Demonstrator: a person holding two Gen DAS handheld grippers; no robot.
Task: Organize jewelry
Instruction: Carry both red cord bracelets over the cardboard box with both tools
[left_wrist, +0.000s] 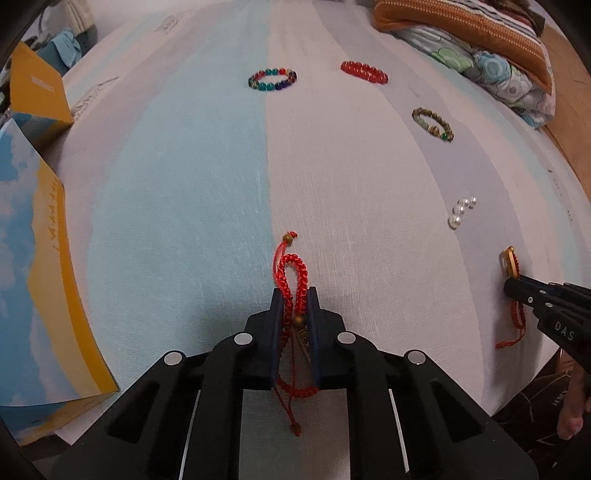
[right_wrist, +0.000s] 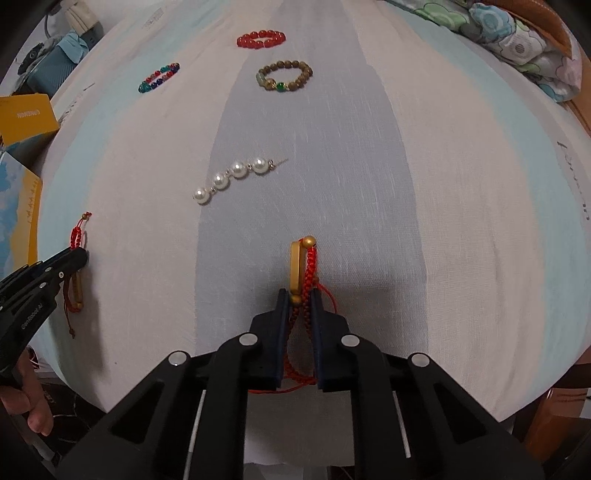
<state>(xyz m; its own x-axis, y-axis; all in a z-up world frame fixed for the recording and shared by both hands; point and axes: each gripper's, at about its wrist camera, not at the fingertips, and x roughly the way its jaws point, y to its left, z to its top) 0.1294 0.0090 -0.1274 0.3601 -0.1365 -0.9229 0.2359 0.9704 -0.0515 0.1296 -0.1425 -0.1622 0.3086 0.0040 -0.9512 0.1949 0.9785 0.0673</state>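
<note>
I have each tool clamped on a red braided cord bracelet — left tool (left_wrist: 294, 295) on one (left_wrist: 291, 273), right tool (right_wrist: 298, 297) on the gold-barred one (right_wrist: 304, 266) — presumably to join the bead rings laid out farther off.

Six pieces of jewelry and two tools on the striped cloth.

Two red braided cord bracelets: one with small bronze beads (left_wrist: 293, 273) at 6 o'clock in the left wrist view, one with a gold bar (right_wrist: 301, 269) at 6 o'clock in the right wrist view. Three beaded bracelets lie toward 12 o'clock: one multicolored (left_wrist: 273, 79), one all red (left_wrist: 364, 72), one brown with green beads (right_wrist: 284, 75). One strand of four pearls (right_wrist: 232, 175). Two tools: left tool (left_wrist: 294, 295), right tool (right_wrist: 299, 297).
</note>
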